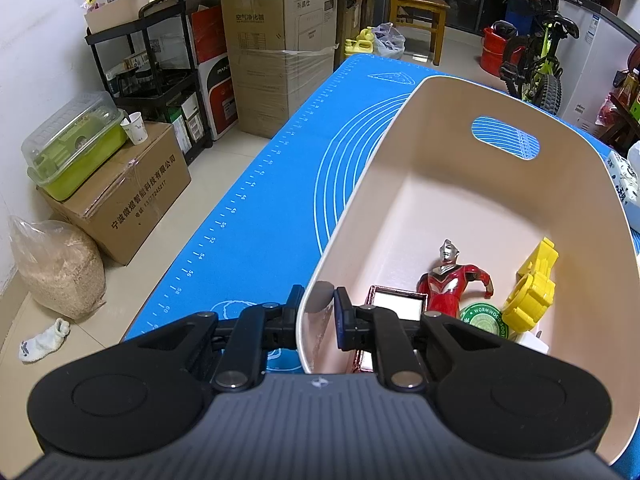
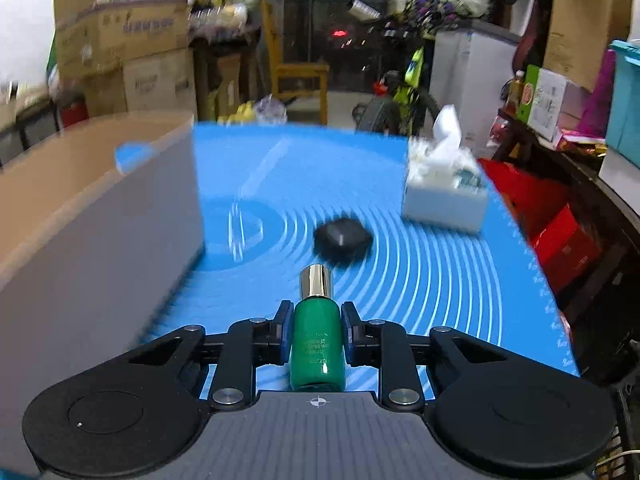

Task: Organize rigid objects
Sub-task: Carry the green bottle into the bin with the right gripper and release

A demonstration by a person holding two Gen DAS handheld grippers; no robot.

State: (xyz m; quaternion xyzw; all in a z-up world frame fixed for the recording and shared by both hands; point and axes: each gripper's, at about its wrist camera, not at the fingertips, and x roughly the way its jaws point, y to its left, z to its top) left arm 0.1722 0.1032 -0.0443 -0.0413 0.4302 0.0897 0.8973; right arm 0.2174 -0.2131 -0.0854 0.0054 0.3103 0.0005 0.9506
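Mid-transfer step, bin loading. Left gripper (image 1: 318,306) clamped on the near wall of the cream bin (image 1: 500,92), one finger outside, one inside, steadying it on the blue mat (image 1: 272,200). Already in the bin: red hero figure (image 1: 450,280), yellow plastic toy (image 1: 534,292), green round tin (image 1: 482,320), a mirror-like framed piece (image 1: 398,304), something white in the corner, too hidden to name. Right gripper (image 2: 314,330) pinching green bottle (image 2: 318,348) around its body, gold cap (image 2: 316,280) pointing forward, carried above the mat with the bin to its left. Right view motion-blurred, so height over the mat hard to judge. Still out on the mat: black box-like object (image 2: 343,238), near the tissue box (image 2: 444,194). Next move probably calls for swinging the bottle left over the bin rim, lowering into free floor space at the far end, then opening the fingers; left hold worth keeping so the bin stays put. Black object likely after that.
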